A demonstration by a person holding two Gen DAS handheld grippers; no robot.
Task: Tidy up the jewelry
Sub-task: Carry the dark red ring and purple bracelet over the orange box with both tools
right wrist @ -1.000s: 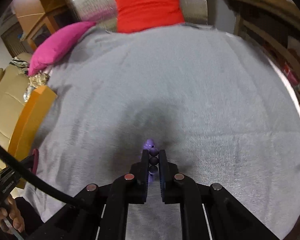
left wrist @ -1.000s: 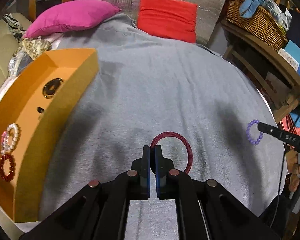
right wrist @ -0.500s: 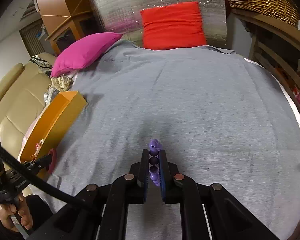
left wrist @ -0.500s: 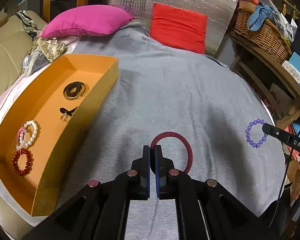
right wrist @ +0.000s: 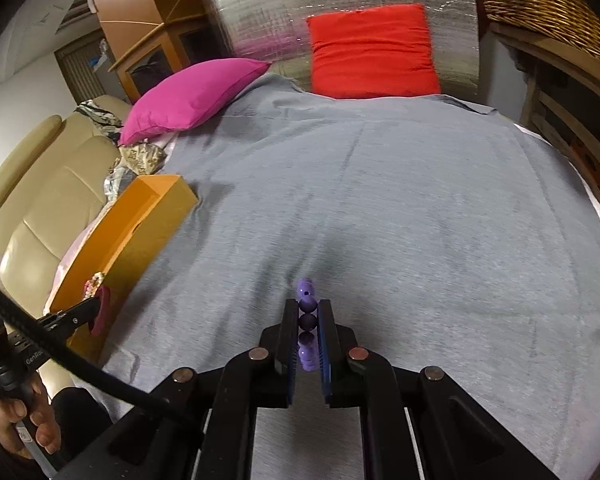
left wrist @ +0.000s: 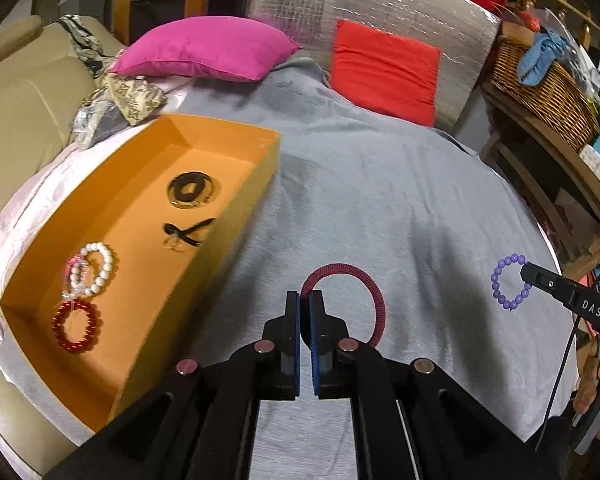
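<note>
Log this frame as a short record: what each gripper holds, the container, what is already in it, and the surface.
left gripper: shut on dark red coiled bracelet
right gripper: shut on purple bead bracelet
container: orange tray, on the left
in tray: white pearl bracelet, red bead bracelet, black ring item, black-ribbon piece
surface: grey cloth

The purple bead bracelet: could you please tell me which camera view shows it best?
The left wrist view: the purple bead bracelet appears there as a full open ring, hanging from the right gripper above the grey blanket. The right wrist view shows it edge-on, only a few beads between the fingers.
</note>
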